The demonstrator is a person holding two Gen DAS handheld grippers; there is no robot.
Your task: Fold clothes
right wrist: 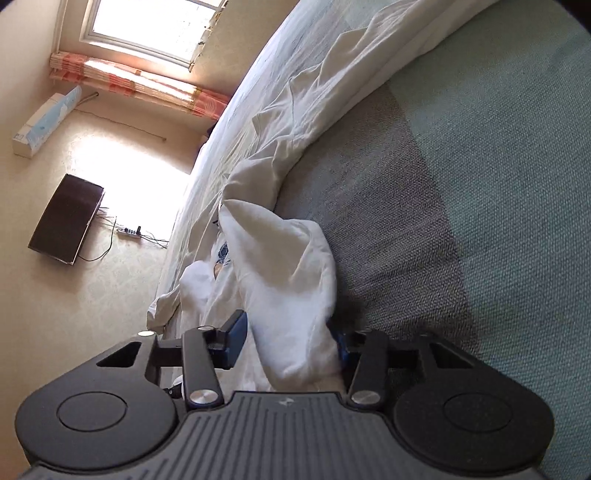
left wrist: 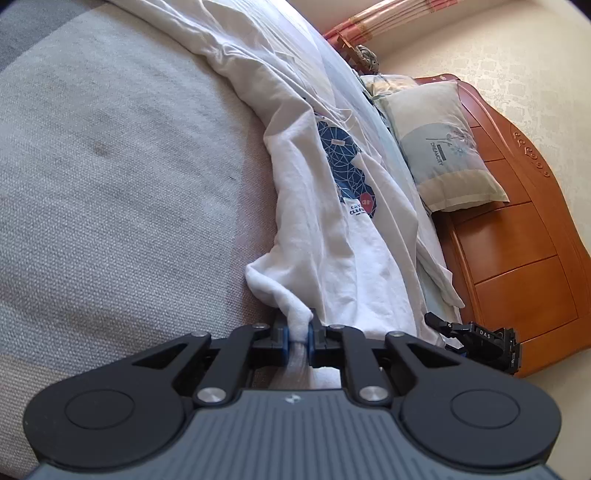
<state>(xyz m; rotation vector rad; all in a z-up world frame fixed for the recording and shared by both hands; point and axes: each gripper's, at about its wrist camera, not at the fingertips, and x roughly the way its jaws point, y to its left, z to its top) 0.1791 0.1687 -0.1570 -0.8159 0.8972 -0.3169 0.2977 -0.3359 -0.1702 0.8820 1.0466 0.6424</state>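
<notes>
Left wrist view: the left gripper [left wrist: 298, 338], at lower centre, is clenched on a bunched corner of the white T-shirt [left wrist: 325, 236], its blue pads pressed against the cloth. The shirt runs up the middle of the frame across the grey bed cover [left wrist: 110, 166], showing a blue geometric print [left wrist: 345, 166] seen fully only here. At right stand a pillow [left wrist: 443, 147] and the wooden headboard [left wrist: 517, 258]; the tip of the right gripper [left wrist: 476, 341] shows at lower right.

Right wrist view: the right gripper [right wrist: 288, 343] sits at lower centre with a thick fold of the same T-shirt [right wrist: 284, 266] between its jaws. The right pad touches the cloth; the left pad stands just clear, so the grip is not closed. Only this view shows the window [right wrist: 155, 26], the dark screen [right wrist: 66, 218] on the wall and the power strip [right wrist: 129, 232].
</notes>
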